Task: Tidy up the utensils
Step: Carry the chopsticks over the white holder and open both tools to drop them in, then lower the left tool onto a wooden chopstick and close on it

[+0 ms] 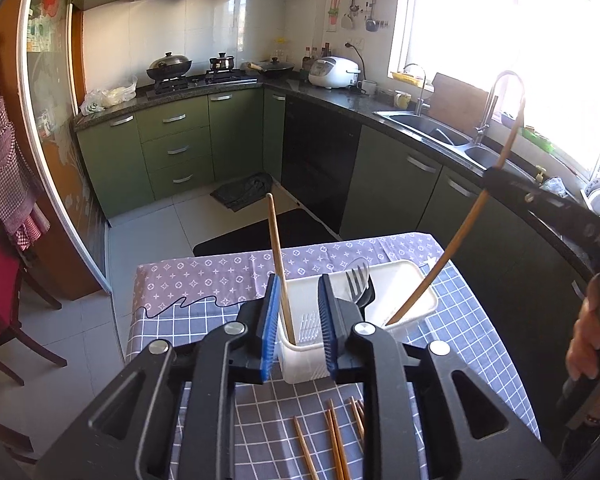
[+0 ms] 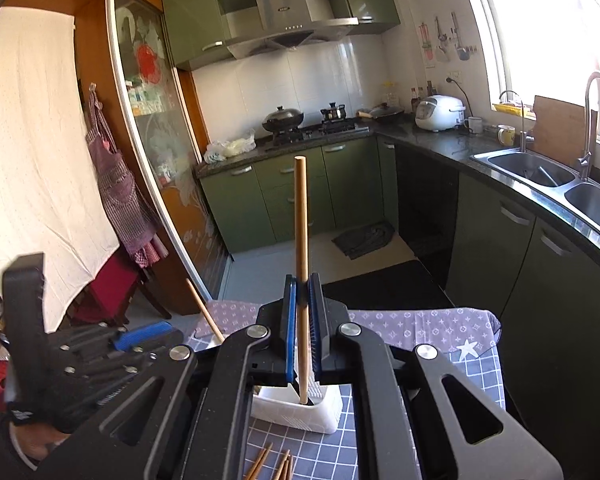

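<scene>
A white plastic utensil holder [image 1: 404,280] stands on the table. One wooden chopstick [image 1: 278,256] leans in its left compartment, between the fingers of my left gripper [image 1: 298,324], which is open and not clamping it. A black fork [image 1: 358,280] stands in the middle compartment. My right gripper [image 2: 302,332] is shut on a second wooden chopstick [image 2: 301,240], held upright with its lower tip inside the holder [image 2: 300,412]. That chopstick [image 1: 452,248] shows in the left wrist view slanting into the right compartment.
Several loose wooden chopsticks [image 1: 332,444] lie on the checked tablecloth [image 1: 460,340] near the front edge, also visible in the right wrist view [image 2: 276,464]. Green kitchen cabinets, a stove and a steel sink [image 1: 440,128] lie beyond the table.
</scene>
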Action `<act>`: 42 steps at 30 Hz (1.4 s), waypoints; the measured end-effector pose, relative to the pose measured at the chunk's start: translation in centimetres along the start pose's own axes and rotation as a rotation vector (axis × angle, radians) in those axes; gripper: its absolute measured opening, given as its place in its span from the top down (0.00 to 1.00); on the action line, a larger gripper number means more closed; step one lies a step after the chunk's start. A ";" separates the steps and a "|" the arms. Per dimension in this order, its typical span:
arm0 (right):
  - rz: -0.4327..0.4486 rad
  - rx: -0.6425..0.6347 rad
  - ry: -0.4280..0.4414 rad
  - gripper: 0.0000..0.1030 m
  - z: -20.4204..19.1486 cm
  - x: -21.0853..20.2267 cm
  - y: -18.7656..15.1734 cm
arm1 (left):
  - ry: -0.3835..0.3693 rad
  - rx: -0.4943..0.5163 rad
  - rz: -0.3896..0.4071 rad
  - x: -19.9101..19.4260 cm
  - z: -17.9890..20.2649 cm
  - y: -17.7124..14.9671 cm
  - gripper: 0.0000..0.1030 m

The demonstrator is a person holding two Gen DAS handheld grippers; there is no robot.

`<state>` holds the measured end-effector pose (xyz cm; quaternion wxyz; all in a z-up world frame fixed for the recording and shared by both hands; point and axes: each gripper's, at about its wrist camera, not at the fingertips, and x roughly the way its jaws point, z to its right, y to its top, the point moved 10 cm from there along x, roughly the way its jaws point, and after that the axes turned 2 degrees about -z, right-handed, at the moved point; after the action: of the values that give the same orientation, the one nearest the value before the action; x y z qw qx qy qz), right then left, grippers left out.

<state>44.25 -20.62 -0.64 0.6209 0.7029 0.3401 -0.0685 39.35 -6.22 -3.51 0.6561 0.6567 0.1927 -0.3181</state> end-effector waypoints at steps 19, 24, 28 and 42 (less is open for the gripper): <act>-0.153 -0.073 0.030 0.79 0.9 -7.8 -9.4 | -0.075 -0.072 -0.531 2.0 2.1 -16.8 0.81; -0.268 -0.045 0.034 0.79 3.3 -6.9 -15.0 | -0.039 -0.081 -0.646 4.5 2.9 -20.4 0.81; -0.343 -0.024 0.057 0.79 4.3 -5.7 -18.5 | 0.012 -0.084 -0.708 6.0 3.2 -22.0 0.83; -0.417 -0.061 0.090 0.76 2.8 -4.5 -21.7 | 0.100 -0.100 -0.761 8.6 2.5 -23.7 0.84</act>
<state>29.51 -25.05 -16.89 0.5985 0.6006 0.5074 -0.1536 29.26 -8.54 -26.58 0.5122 0.5202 0.4694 -0.4967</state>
